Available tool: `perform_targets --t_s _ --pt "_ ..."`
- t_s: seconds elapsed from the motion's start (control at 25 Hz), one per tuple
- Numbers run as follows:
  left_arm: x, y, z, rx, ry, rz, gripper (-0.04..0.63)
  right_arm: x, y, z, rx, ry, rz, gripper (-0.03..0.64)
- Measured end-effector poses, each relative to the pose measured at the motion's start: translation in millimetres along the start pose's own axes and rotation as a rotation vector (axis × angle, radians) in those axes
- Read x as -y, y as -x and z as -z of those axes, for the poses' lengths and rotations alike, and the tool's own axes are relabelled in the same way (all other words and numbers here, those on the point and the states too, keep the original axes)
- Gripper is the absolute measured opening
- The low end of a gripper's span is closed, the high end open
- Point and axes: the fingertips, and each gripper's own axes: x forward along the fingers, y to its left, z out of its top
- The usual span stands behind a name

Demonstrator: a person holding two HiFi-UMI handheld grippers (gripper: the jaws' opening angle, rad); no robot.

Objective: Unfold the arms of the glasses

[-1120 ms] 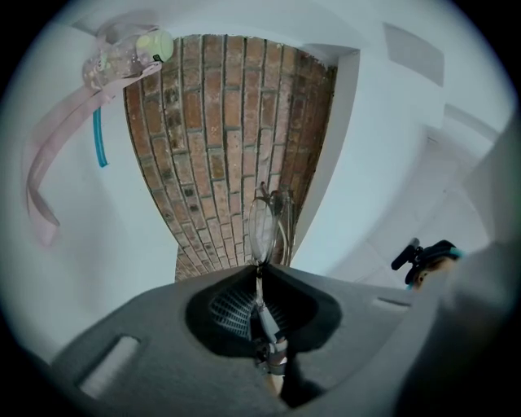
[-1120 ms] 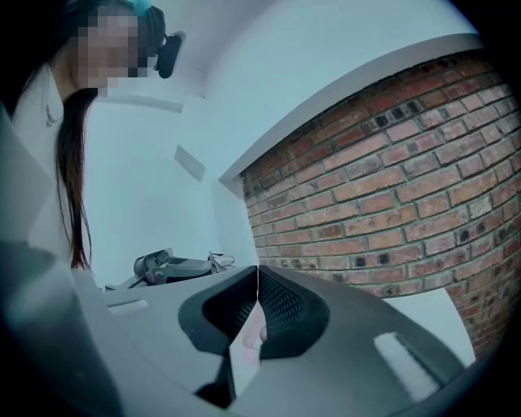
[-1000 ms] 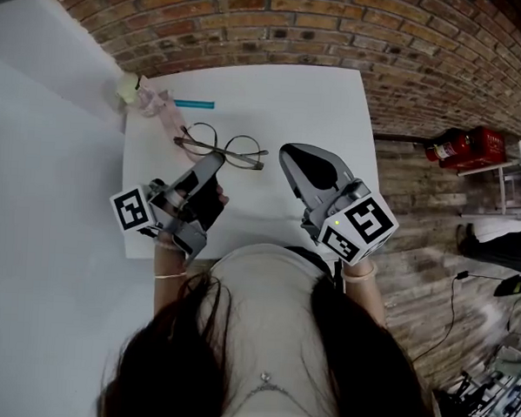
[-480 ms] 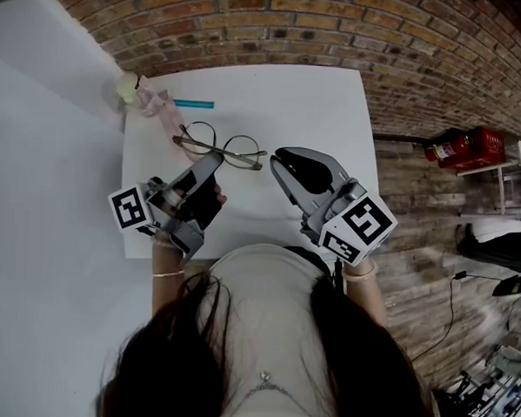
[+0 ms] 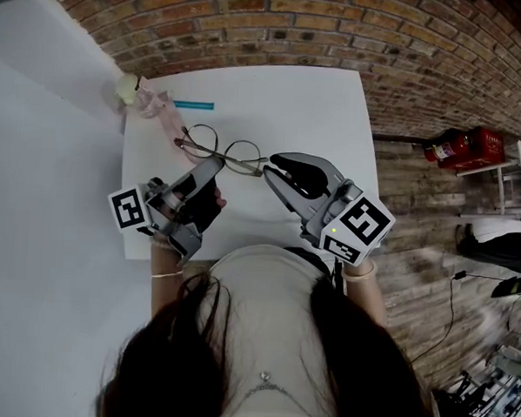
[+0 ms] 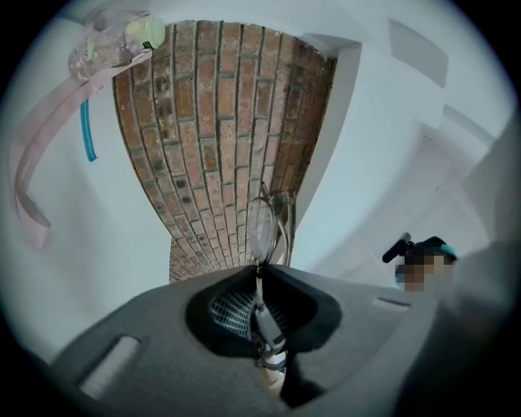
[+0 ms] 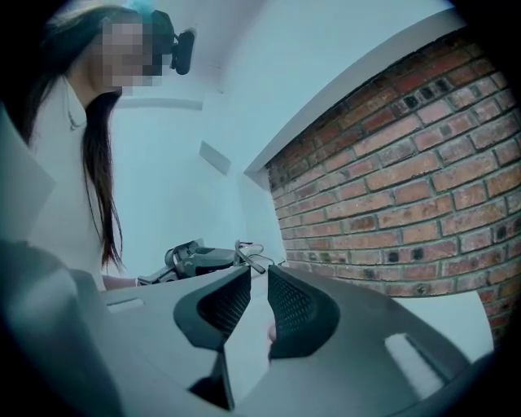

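white table (image 5: 292, 100); glasses (image 5: 222, 149), one arm end unseen inside left tongs (image 5: 212, 164)

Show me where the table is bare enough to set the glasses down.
Bare: the far right stretch of the table, from the teal stick to the right edge. Crowded: the far left corner around the pink ribbon, and the middle, where the left gripper holds the glasses.
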Motion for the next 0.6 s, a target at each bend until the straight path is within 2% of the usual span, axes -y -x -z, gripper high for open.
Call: perform_targets --t_s 0.6 --pt "0.9 0.3 4.8 -0.048 0.031 0.028 0.021 -5.5 -0.9 -0.1 0.013 -0.002 -0.038 0.049"
